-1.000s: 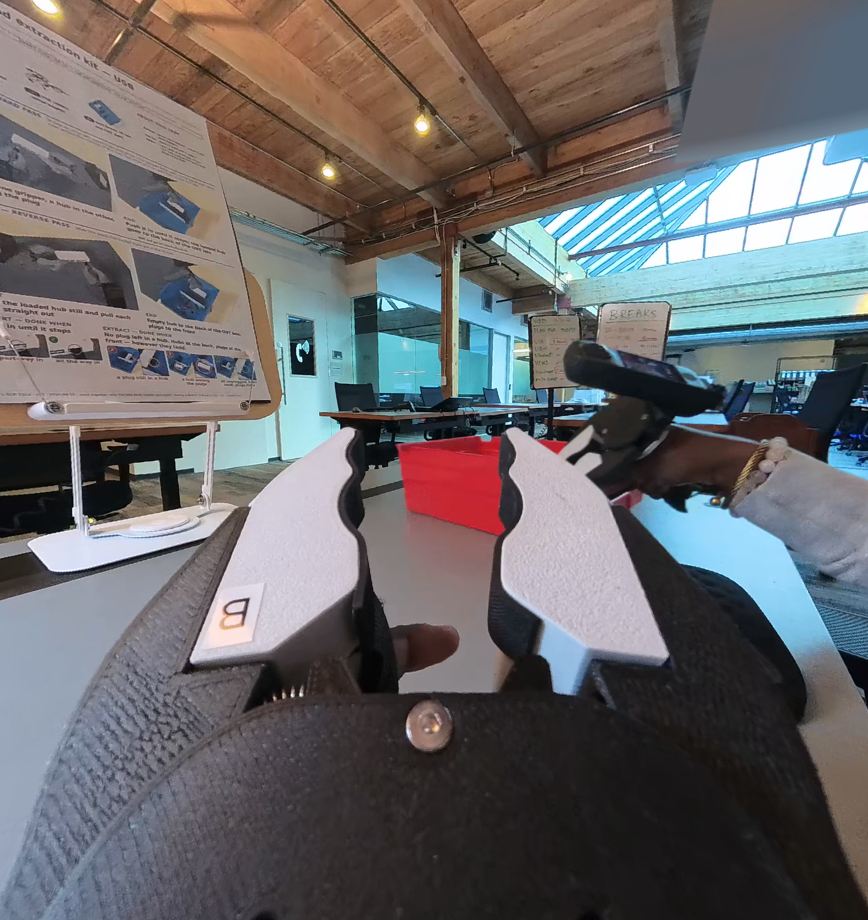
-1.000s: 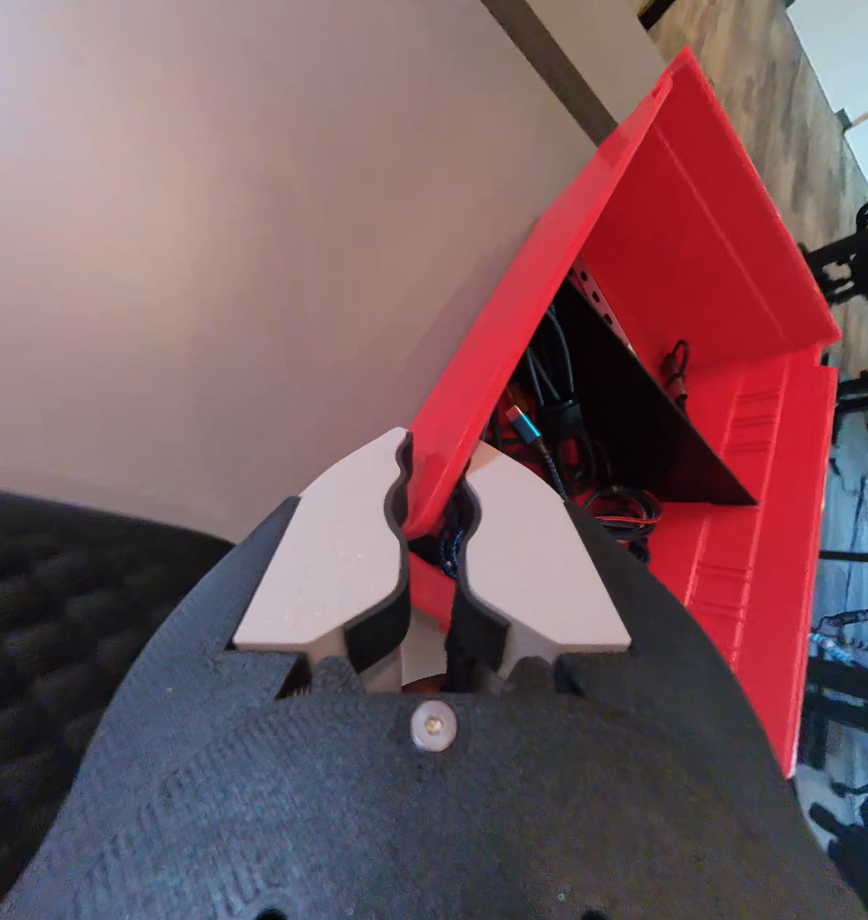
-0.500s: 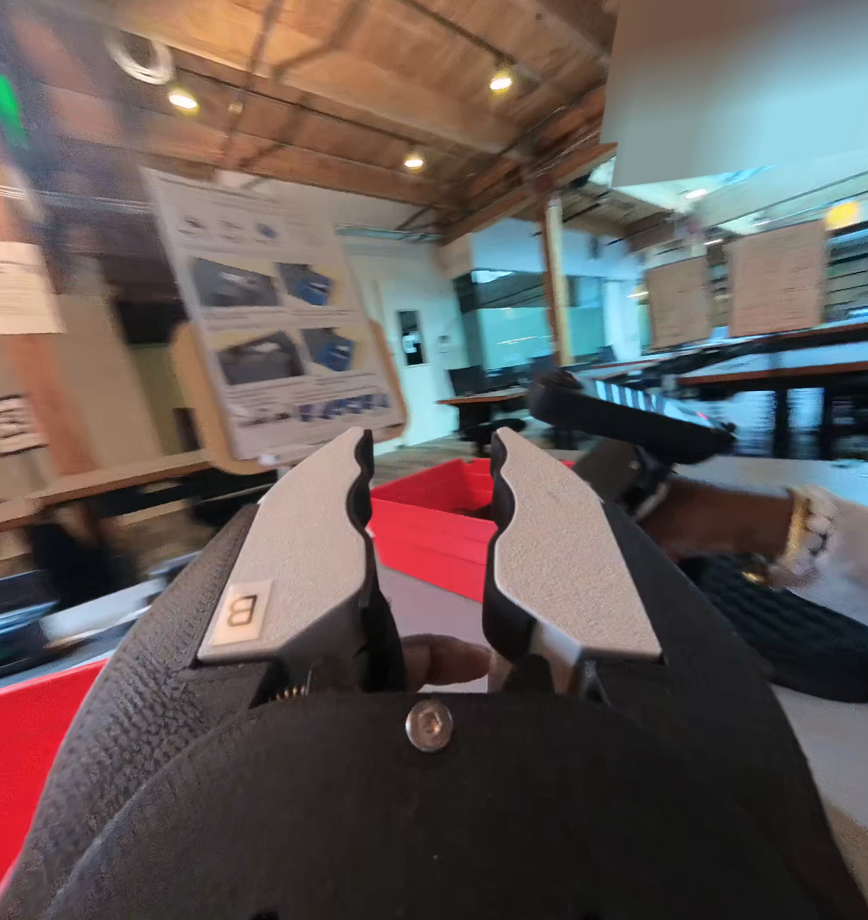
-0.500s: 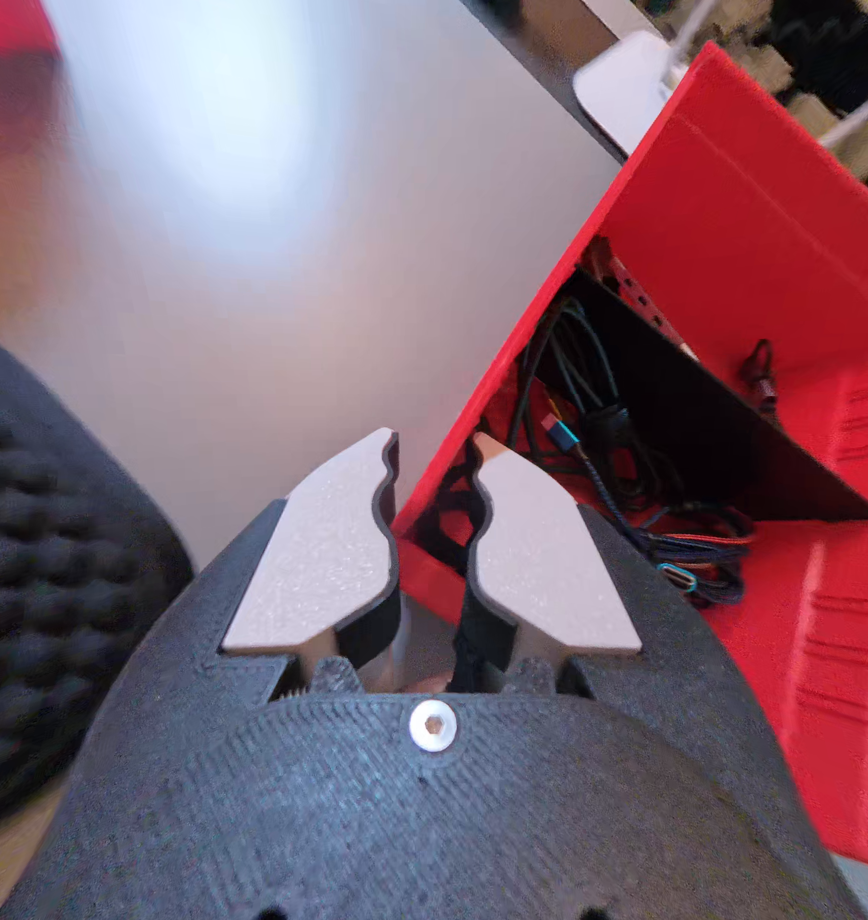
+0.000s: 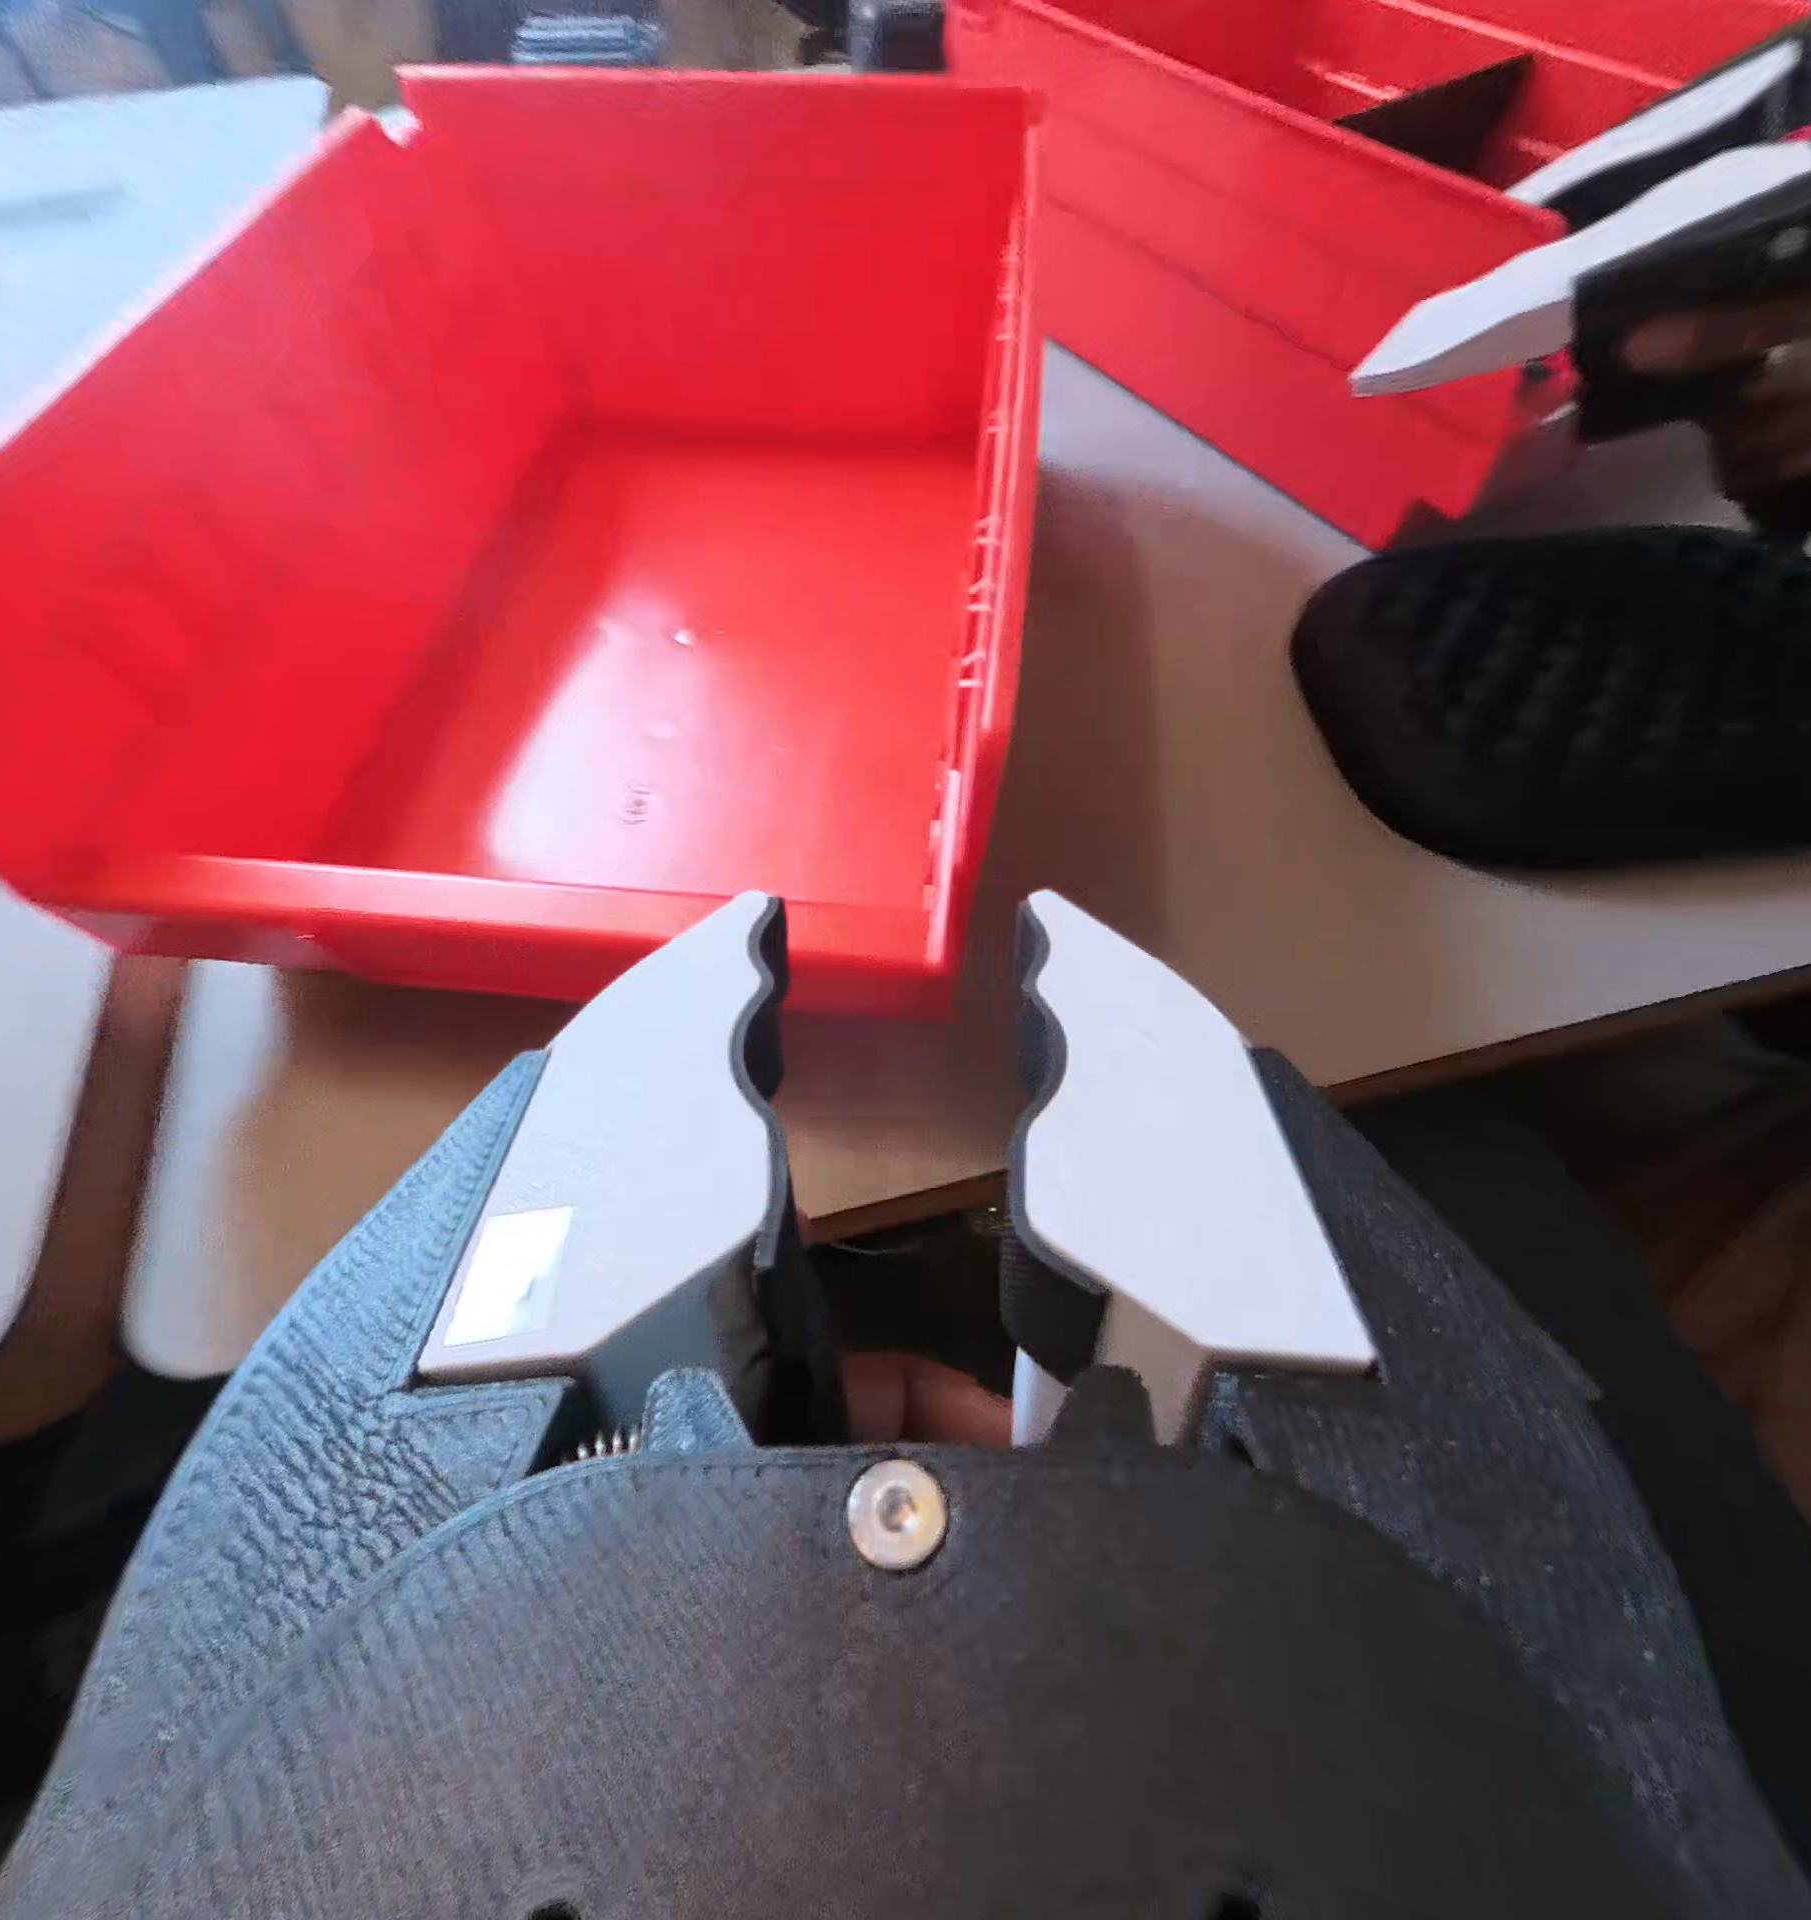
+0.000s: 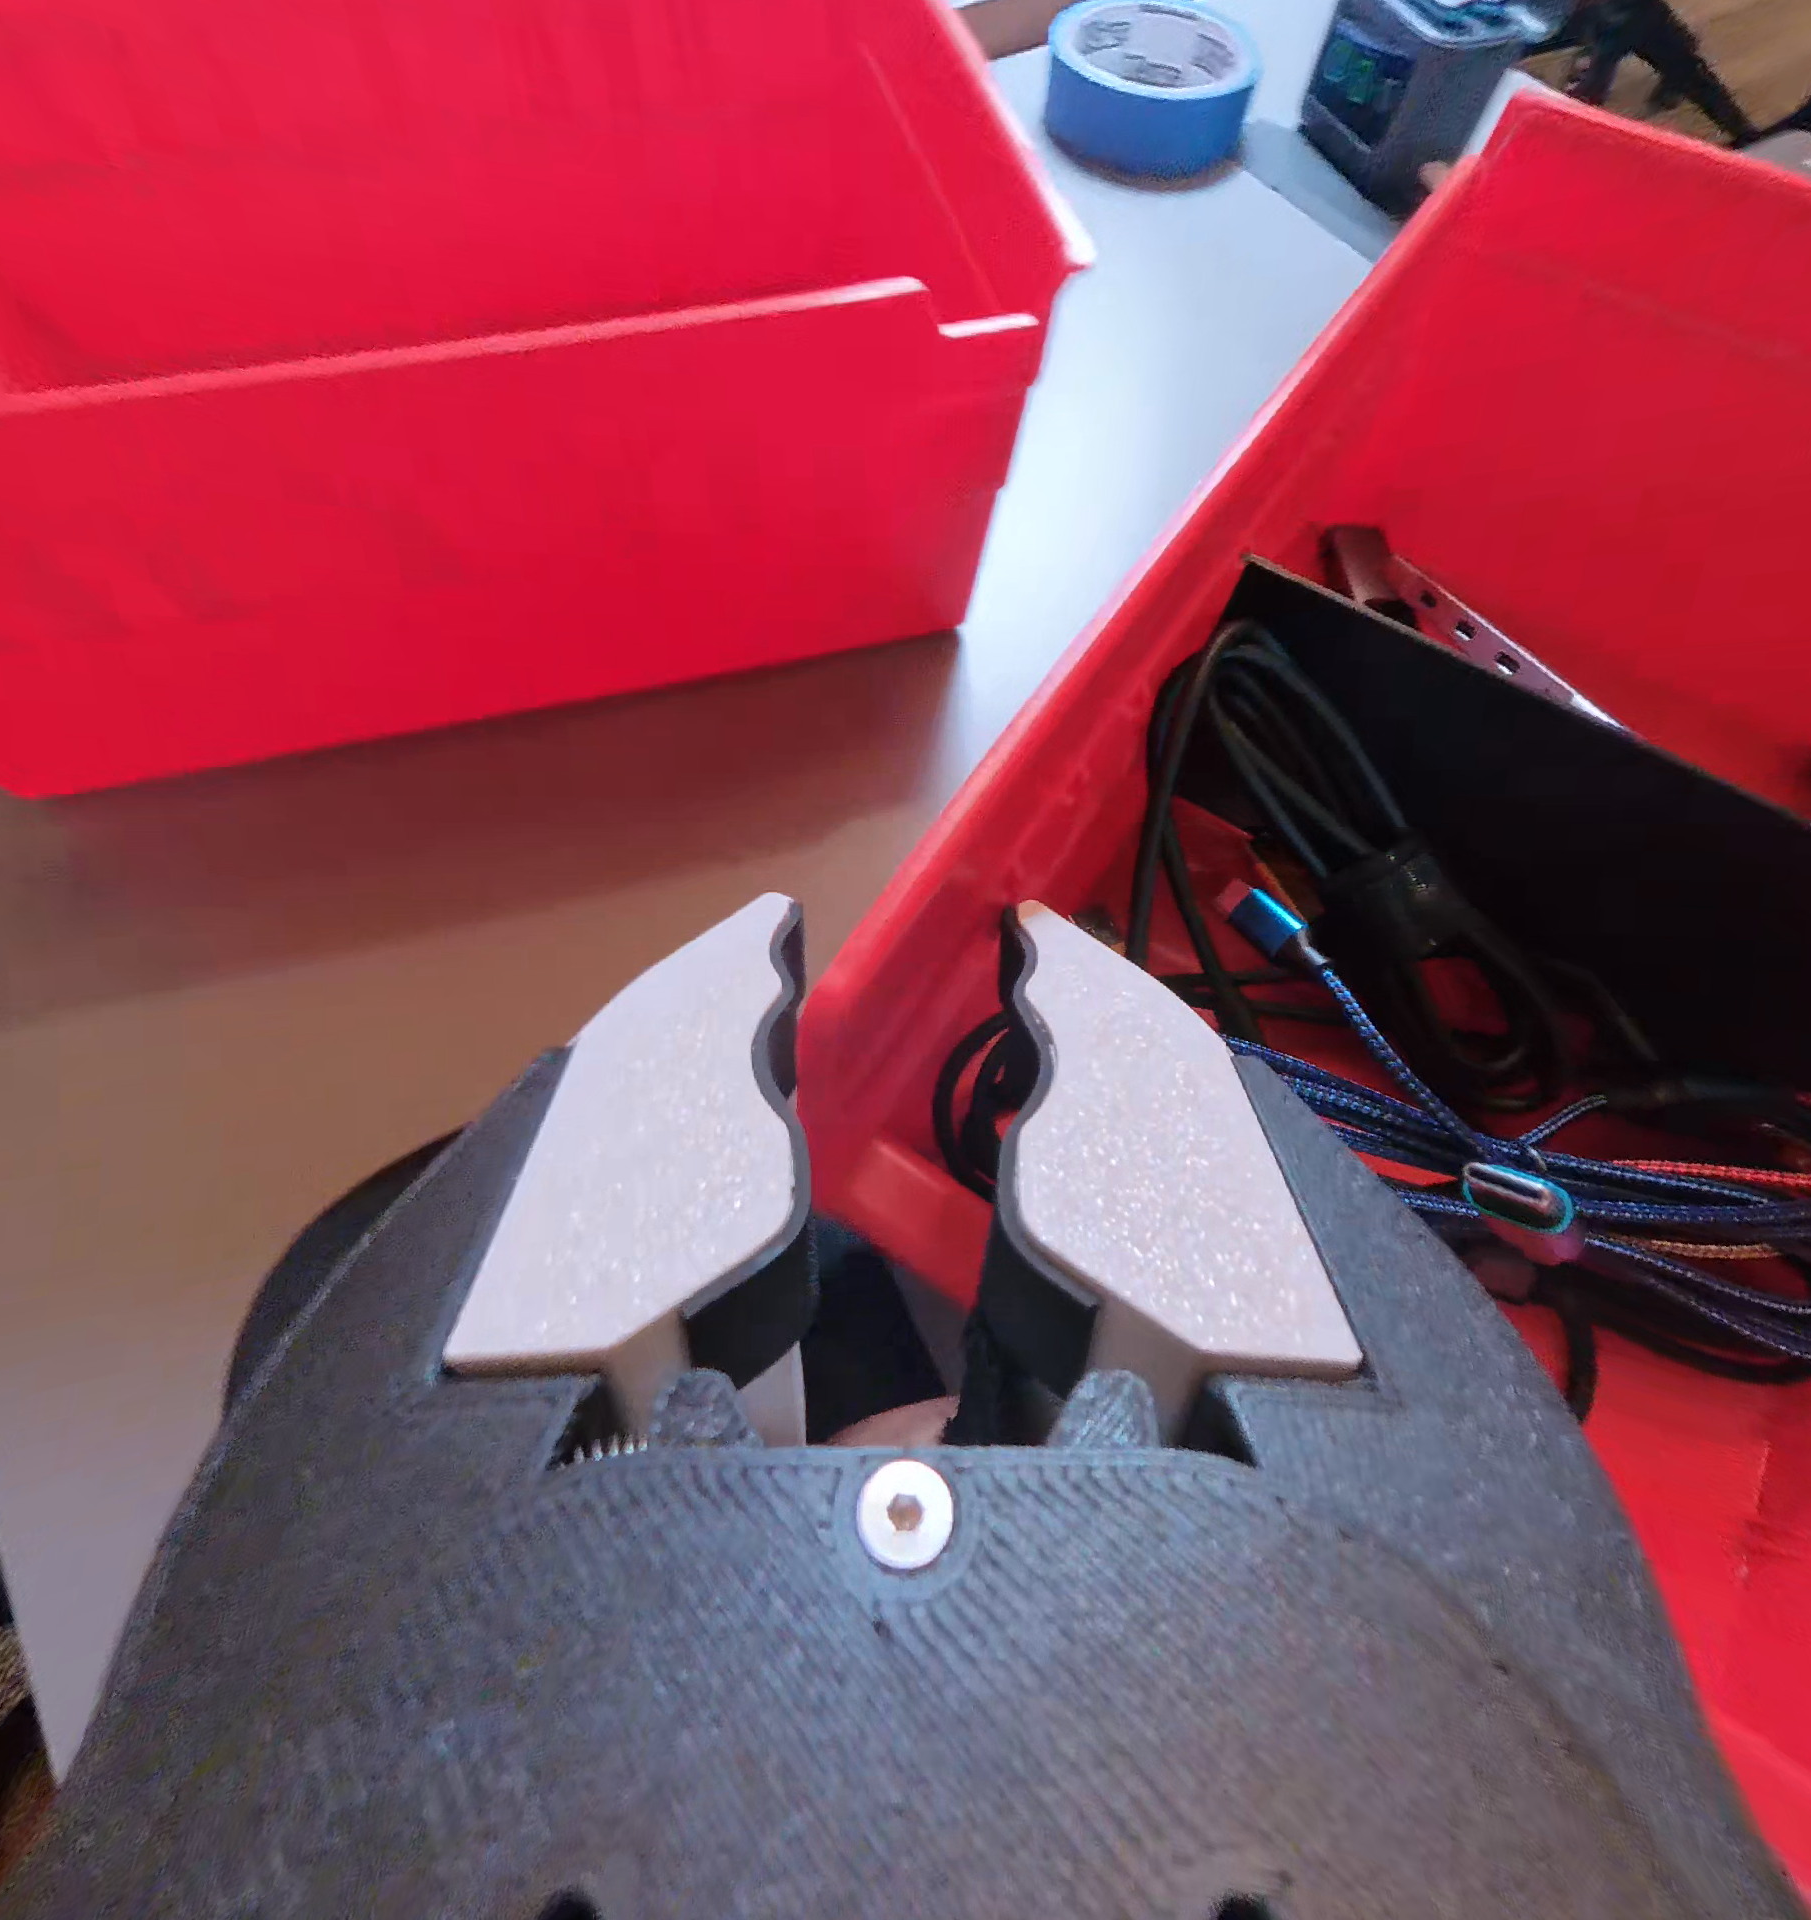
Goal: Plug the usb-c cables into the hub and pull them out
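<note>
My right gripper (image 6: 901,914) is open and empty, its jaws either side of the near corner of a red bin (image 6: 1140,644). In that bin lie a coiled black cable (image 6: 1296,790), a blue braided cable with a blue plug (image 6: 1265,914) and a USB-C connector (image 6: 1514,1195). A silver hub (image 6: 1452,634) leans behind a black divider (image 6: 1607,831). My left gripper (image 5: 896,914) is open and empty, just in front of an empty red bin (image 5: 257,520). The right gripper (image 5: 1441,286) also shows far right in the left wrist view.
The empty red bin (image 6: 465,468) stands left of the cable bin (image 5: 1244,260). A black textured pad (image 5: 1607,696) lies near the table's front edge (image 5: 1503,1039). A blue tape roll (image 6: 1150,83) and a dark device (image 6: 1400,94) sit at the back. My right fingertips sit around 25 cm from my left ones.
The left gripper has tilted down from the room view to the table and the empty bin. The right gripper, earlier closed on the cable bin's wall, has opened wide.
</note>
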The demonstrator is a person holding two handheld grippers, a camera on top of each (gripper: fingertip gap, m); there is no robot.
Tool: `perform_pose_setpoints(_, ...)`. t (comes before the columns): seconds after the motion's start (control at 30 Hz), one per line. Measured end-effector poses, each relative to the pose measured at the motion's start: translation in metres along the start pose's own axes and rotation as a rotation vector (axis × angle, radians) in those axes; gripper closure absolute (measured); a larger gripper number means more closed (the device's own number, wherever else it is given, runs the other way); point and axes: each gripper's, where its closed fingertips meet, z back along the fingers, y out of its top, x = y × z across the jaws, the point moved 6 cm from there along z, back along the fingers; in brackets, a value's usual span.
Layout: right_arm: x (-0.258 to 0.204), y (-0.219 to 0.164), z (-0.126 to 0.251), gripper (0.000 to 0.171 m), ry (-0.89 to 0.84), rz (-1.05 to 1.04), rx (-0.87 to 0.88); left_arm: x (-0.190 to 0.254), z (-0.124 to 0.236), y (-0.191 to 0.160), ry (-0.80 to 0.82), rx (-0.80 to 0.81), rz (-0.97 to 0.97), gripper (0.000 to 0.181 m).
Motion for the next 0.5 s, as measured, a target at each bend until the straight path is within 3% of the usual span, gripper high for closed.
perform_pose_setpoints(0.23,-0.024,0.020,-0.027,0.129,0.125,0.078,-0.007,0.033,-0.066,0.017,-0.109,0.061,-0.011,0.137)
perform_pose_setpoints(0.5,-0.025,0.035,-0.055,0.119,0.284,0.182,0.048,0.074,-0.105,0.054,-0.323,0.303,0.072,0.132)
